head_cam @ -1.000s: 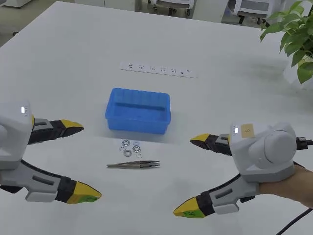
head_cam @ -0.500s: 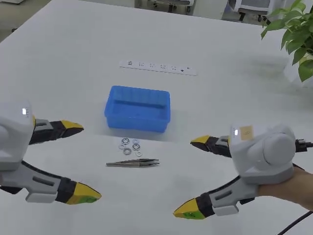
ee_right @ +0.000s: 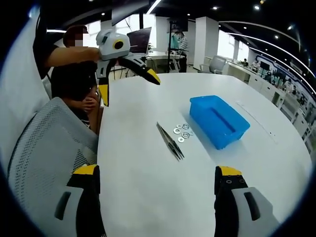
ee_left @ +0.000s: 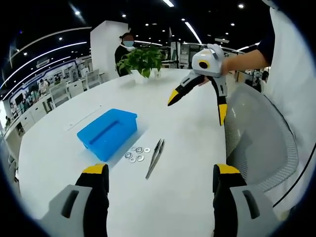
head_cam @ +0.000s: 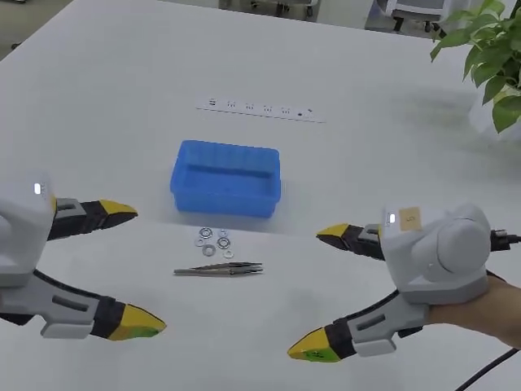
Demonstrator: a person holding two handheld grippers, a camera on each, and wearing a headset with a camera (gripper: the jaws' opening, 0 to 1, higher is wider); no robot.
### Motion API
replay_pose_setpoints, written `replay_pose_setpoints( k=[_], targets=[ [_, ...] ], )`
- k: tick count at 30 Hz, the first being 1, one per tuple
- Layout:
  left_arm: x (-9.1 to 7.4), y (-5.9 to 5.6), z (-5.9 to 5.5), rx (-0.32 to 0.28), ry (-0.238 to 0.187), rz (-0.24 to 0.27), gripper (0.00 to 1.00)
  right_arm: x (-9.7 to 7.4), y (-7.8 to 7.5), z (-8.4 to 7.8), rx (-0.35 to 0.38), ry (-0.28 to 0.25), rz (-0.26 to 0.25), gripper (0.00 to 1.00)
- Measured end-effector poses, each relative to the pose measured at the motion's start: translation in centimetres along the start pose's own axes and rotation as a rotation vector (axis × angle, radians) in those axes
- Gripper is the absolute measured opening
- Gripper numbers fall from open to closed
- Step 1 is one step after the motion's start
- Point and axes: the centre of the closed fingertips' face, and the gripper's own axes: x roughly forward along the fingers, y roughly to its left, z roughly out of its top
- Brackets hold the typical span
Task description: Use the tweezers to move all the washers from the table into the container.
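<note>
Where left hand-held gripper [head_cam: 148, 270] points, tweezers [head_cam: 218, 270] lie.

- 1 blue rectangular plastic container [head_cam: 224, 202].
- 1 pair of slim silver metal tweezers [head_cam: 218, 270].
- About 6 small silver metal ring washers [head_cam: 222, 243] in 1 loose cluster; they are too tiny for a sure count.
- 1 long white power strip [head_cam: 259, 108].
- 1 green leafy plant [head_cam: 488, 57].
- 1 white round-edged table [head_cam: 366, 163].
- 2 grey-and-white handheld grippers with yellow-tipped black jaws: the left gripper [head_cam: 148, 270] and the right gripper [head_cam: 305, 293]. Each has 2 jaws, spread apart.
</note>
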Motion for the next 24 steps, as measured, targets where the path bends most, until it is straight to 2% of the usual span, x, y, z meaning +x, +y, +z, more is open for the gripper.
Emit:
replay_pose_setpoints(
  k=[3, 15, 20, 24],
  targets=[
    [-0.13, 0.27, 0.27, -0.004, -0.011, 0.005, 0.92, 0.06, 0.08, 0.01, 0.004, -0.001, 0.001, 0.97],
    [0.17, 0.23, -0.10, 0.002, 0.006, -0.008, 0.92, 0.34, 0.00, 0.31, 0.005, -0.006, 0.006, 0.97],
    [0.25, 0.41, 0.69, -0.010, -0.036, -0.002, 0.92, 0.26, -0.16, 0.18, 0.012, -0.006, 0.005, 0.97],
    [0.39, 0.69, 0.50, -0.004, -0.025, -0.002, 0.91, 0.36, -0.45, -0.08, 0.018, 0.001, 0.005, 0.97]
  ],
)
